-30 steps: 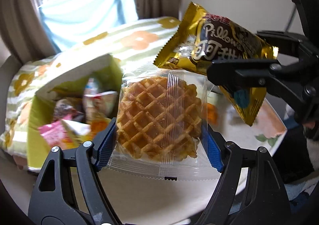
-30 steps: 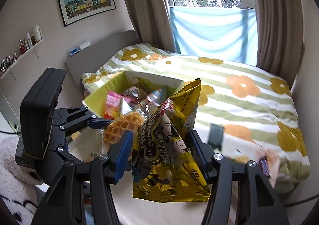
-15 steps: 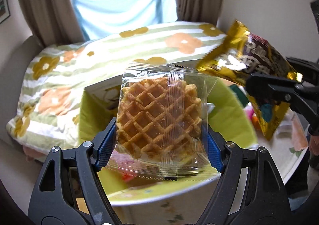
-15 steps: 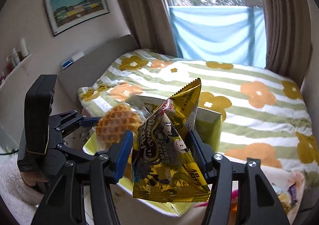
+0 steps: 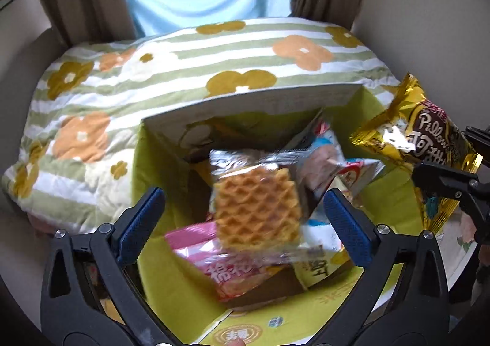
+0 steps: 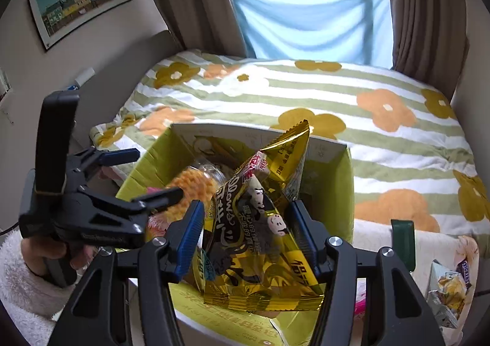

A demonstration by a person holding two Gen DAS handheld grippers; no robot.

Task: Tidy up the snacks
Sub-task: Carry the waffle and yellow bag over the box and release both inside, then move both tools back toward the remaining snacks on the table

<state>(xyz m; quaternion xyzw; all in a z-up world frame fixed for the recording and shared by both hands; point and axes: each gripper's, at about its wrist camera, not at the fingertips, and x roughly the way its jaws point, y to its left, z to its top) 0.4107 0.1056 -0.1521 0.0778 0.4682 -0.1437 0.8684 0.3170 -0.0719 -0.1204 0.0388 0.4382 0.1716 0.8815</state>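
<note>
dropping a waffle (image 5: 256,208) into the box (image 5: 159,162) as the left gripper (image 5: 245,217) opens, nothing pinched.
right gripper (image 6: 246,235) grips the gold bag (image 6: 263,238), not yet boxed.

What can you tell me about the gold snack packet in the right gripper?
The gold snack packet is a shiny foil pillow bag with dark brown print, cartoon figures and "Pillows" lettering. It is crinkled, sealed, with serrated end seams, standing tilted. The right gripper clamps its middle between blue pads, above the green-lined box. Only the pads touch it.
</note>
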